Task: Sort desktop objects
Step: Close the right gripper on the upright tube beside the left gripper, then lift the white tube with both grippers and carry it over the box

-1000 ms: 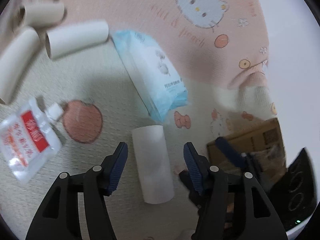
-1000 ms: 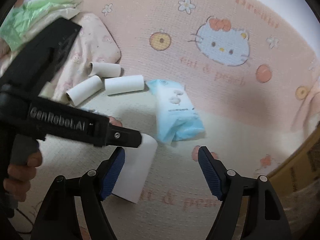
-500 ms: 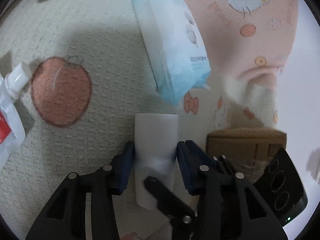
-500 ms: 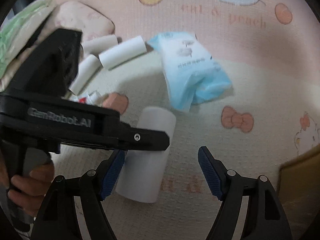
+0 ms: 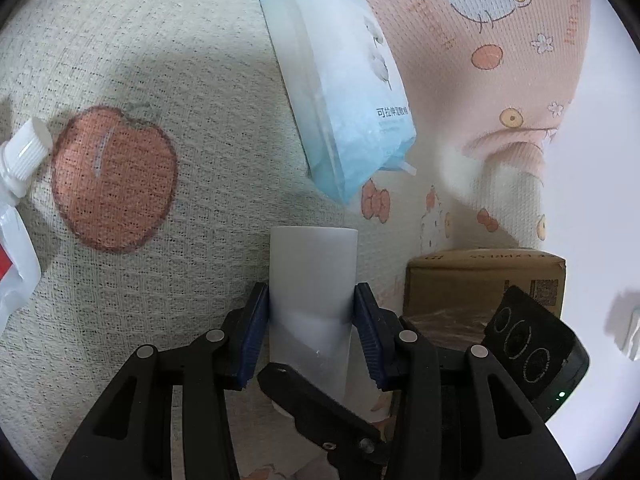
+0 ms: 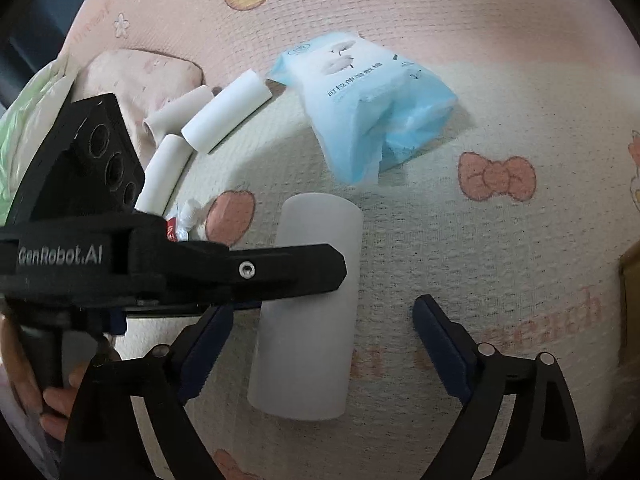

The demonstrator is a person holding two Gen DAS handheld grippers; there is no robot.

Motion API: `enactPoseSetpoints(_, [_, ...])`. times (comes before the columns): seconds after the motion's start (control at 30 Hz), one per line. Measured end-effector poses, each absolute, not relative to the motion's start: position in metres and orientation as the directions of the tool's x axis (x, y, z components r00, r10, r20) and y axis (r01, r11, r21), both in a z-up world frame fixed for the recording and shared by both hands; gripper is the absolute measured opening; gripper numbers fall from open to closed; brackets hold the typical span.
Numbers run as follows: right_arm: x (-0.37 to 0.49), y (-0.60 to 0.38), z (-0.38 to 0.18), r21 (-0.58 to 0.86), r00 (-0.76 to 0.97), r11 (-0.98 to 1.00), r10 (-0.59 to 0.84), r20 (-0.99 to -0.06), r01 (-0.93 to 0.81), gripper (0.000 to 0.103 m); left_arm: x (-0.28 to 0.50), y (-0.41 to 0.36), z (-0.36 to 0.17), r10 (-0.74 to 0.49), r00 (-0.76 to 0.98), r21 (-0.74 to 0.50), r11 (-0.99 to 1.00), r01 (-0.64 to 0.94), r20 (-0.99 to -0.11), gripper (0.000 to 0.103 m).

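While the white roll lies on the printed blanket, these relations govern the coming lift:

Roll's place: flat on the blanket, just below the blue tissue pack in the left wrist view and well apart from the three small tubes near the pillow.
Long axis: runs straight away from the left gripper, so its jaws cross the roll's width.
Left jaws: closed to a middling width, both blue pads pressing the roll's sides near its close end.
Right jaws: the right gripper is opening, wide, with the roll's near end between the pads but untouched.
Nearer hand: the left, already gripping.
Crowding: the left gripper's finger crosses the roll in front of the right gripper, a likely collision risk.
Likely goal: the cardboard box at the blanket's edge, only a judgement.
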State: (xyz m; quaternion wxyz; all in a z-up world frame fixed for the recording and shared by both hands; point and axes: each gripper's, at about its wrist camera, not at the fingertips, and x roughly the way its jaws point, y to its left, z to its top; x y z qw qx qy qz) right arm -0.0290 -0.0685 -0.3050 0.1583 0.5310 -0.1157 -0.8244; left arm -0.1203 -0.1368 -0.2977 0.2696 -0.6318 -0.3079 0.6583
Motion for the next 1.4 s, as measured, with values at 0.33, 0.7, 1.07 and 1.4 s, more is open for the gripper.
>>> enactPoseSetpoints(0.33, [-0.027,-0.073,-0.297,0.3,-0.393,-0.938,-0.345,-0.852,0.172,0.091,-0.115,-0.138,-0.29,0.741,-0.082,-0.742,-0.67,-0.021,-0.666,0.047])
enactPoseSetpoints(0.7, [0.002,-0.061,-0.249,0.138,-0.56,-0.955,-0.268,-0.784,0.263,0.047,-0.098,-0.143,-0.22,0.842,-0.218,-0.822,-0.533,-0.201,-0.493,0.047])
enactPoseSetpoints(1.07, [0.007,-0.062,-0.19,-0.024,-0.728,-0.963,-0.185,-0.66,0.267,0.045,-0.069,-0.108,-0.144,0.813,-0.268,-0.682,-0.58,-0.444,-0.517,0.047])
enactPoseSetpoints(1.4, [0.008,-0.028,-0.149,-0.026,-0.8,-0.979,-0.15,-0.581,0.203,0.045,-0.058,-0.077,-0.101,0.835,-0.245,-0.646,-0.539,-0.541,-0.492,0.047])
